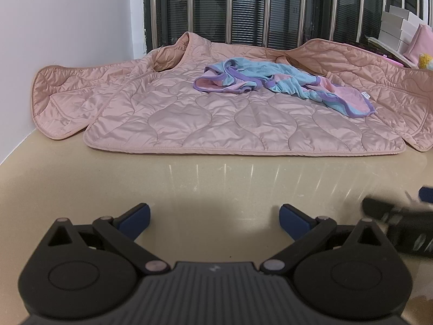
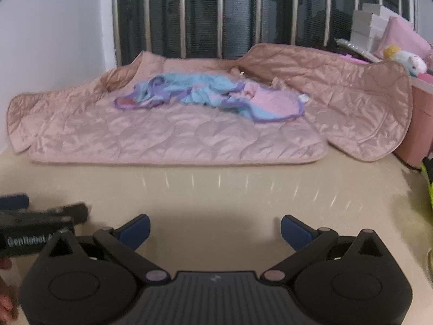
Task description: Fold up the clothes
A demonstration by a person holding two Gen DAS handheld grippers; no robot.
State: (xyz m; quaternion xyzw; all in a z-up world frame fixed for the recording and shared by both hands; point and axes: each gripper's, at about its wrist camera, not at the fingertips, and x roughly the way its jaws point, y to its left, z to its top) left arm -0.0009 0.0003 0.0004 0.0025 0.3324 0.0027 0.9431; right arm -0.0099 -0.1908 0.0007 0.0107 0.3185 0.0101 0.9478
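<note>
From my left wrist camera, my left gripper (image 1: pixel 213 216) hovers over the bare beige countertop (image 1: pixel 216 178), its blue-padded fingers (image 1: pixel 136 216) spread wide with nothing between them. Well ahead of it a pink quilted jacket (image 1: pixel 216 119) lies spread flat on the countertop, back against the barred window (image 1: pixel 270 8), sleeves out to both sides. A crumpled blue, pink and purple garment (image 1: pixel 284 86) sits on top of the jacket, right of its middle. At the far right edge I see a blurred black piece of my right gripper (image 1: pixel 400 216), just beside the left one. White boxes (image 1: pixel 400 24) are stacked in the far right corner

From my right wrist camera, my right gripper (image 2: pixel 215 228) also stands spread wide and holds nothing, low over the countertop (image 2: pixel 216 189). The jacket (image 2: pixel 189 135) lies ahead, apart from the fingers, with the small garment (image 2: pixel 211 94) on its middle. My left gripper (image 2: pixel 40 222) shows blurred at the left edge. A plush toy (image 2: pixel 406 61) and pink box (image 2: pixel 416 127) sit at the far right
</note>
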